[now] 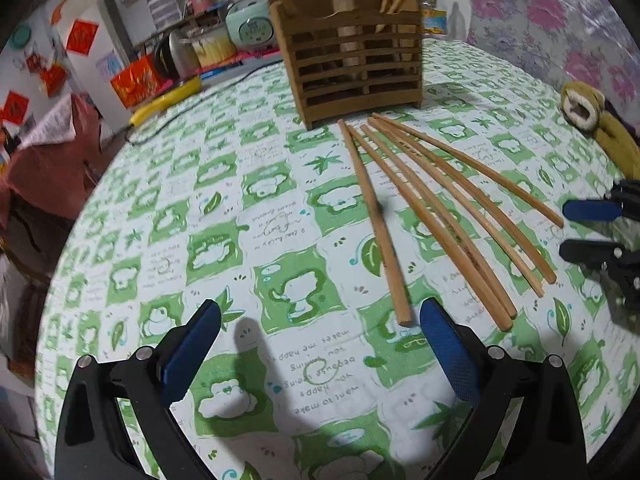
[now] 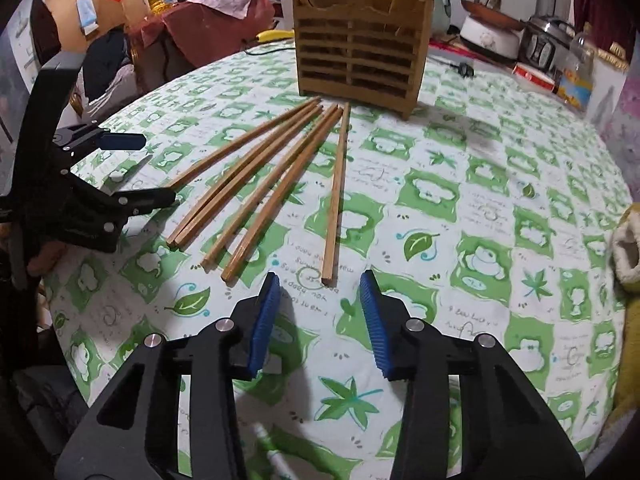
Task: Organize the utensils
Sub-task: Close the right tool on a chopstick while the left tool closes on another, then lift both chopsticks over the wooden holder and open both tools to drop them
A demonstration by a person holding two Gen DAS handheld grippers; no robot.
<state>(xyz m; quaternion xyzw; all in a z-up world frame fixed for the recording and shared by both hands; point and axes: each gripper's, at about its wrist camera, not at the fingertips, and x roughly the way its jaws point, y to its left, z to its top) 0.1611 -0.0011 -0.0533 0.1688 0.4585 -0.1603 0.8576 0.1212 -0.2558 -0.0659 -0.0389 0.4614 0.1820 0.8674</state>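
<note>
Several wooden chopsticks [image 1: 436, 208] [image 2: 256, 184] lie fanned out on the green-and-white tablecloth [image 1: 280, 240] [image 2: 480, 200], in front of a slatted wooden utensil holder [image 1: 352, 60] [image 2: 360, 56] with a few sticks standing in it. My left gripper [image 1: 320, 312] [image 2: 148, 170] is open, and the near end of the leftmost chopstick [image 1: 380, 232] lies just inside its right finger. My right gripper [image 2: 320, 280] [image 1: 588, 228] is open too. The near end of the lone rightmost chopstick [image 2: 336, 196] sits between its blue pads [image 2: 264, 320], which do not touch it.
A yellow fleece-lined slipper [image 1: 580, 108] [image 2: 628, 248] lies at the table's right edge. Beyond the far edge stand a rice cooker [image 1: 250, 24], pots [image 2: 488, 36] and a jar [image 2: 576, 68]. A black cable [image 1: 200, 104] crosses the far left. A white pen-like item [image 2: 276, 456] lies under my right gripper.
</note>
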